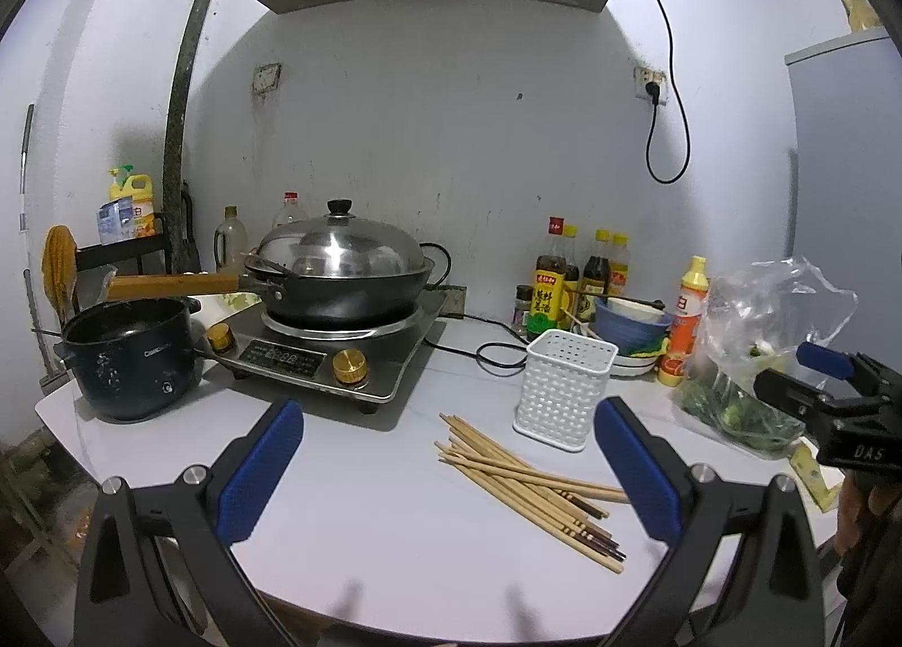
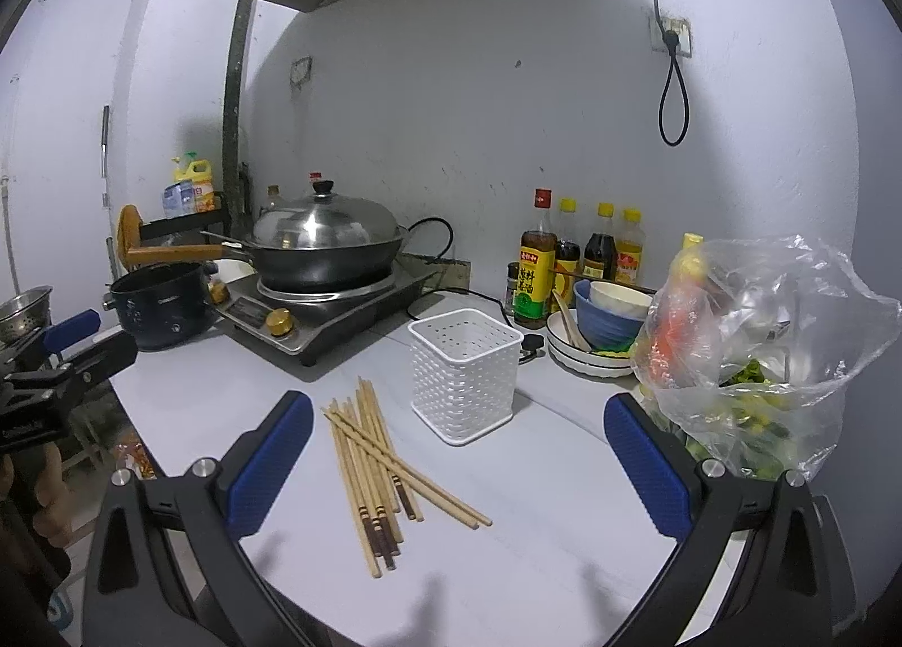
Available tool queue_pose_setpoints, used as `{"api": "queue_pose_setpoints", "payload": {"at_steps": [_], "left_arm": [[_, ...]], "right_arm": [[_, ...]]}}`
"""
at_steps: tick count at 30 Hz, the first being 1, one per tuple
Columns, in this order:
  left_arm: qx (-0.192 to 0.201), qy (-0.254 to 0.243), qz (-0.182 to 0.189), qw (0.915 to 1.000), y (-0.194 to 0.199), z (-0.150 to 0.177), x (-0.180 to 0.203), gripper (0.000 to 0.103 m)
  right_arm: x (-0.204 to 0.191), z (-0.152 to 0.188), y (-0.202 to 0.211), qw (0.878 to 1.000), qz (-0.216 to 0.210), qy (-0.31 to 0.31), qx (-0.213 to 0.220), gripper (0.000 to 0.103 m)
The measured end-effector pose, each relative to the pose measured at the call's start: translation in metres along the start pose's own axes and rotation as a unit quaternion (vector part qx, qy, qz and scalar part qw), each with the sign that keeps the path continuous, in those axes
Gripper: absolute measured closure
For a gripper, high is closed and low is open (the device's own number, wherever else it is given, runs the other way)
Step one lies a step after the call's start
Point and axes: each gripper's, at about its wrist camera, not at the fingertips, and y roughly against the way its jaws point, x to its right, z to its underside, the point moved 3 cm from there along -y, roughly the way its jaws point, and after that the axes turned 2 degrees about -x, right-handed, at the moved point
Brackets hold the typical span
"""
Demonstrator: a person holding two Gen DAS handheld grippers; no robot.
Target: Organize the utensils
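A loose pile of several wooden chopsticks [image 1: 530, 483] lies on the white counter; it also shows in the right wrist view [image 2: 377, 466]. A white perforated utensil basket [image 1: 564, 388] stands upright and empty just behind them, also seen in the right wrist view [image 2: 465, 373]. My left gripper [image 1: 451, 472] is open above the counter, with the chopsticks between its blue pads. My right gripper [image 2: 459, 469] is open too, with the chopsticks near its left pad. The right gripper shows at the left wrist view's right edge [image 1: 828, 393], and the left gripper at the right wrist view's left edge [image 2: 67, 348].
An induction cooker [image 1: 332, 354] with a lidded wok [image 1: 338, 269] stands at back left, beside a dark pot [image 1: 132, 357]. Sauce bottles [image 1: 580, 275], stacked bowls and plates [image 2: 603, 326] and a plastic bag of greens [image 2: 755, 359] fill the back right. A black cable [image 1: 496, 354] lies behind the basket.
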Motion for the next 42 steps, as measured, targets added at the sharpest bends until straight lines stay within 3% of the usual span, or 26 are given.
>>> {"api": "queue_pose_setpoints", "payload": {"at_steps": [22, 42], "left_arm": [[-0.053, 0.006, -0.006, 0.9986, -0.081, 0.006, -0.003, 0.000], [-0.136, 0.011, -0.008, 0.9906, -0.155, 0.051, 0.003, 0.000]], "right_arm": [[0.020, -0.006, -0.088, 0.999, -0.009, -0.006, -0.046, 0.000], [0.034, 0.028, -0.160, 0.993, -0.018, -0.006, -0.115, 0.000]]}}
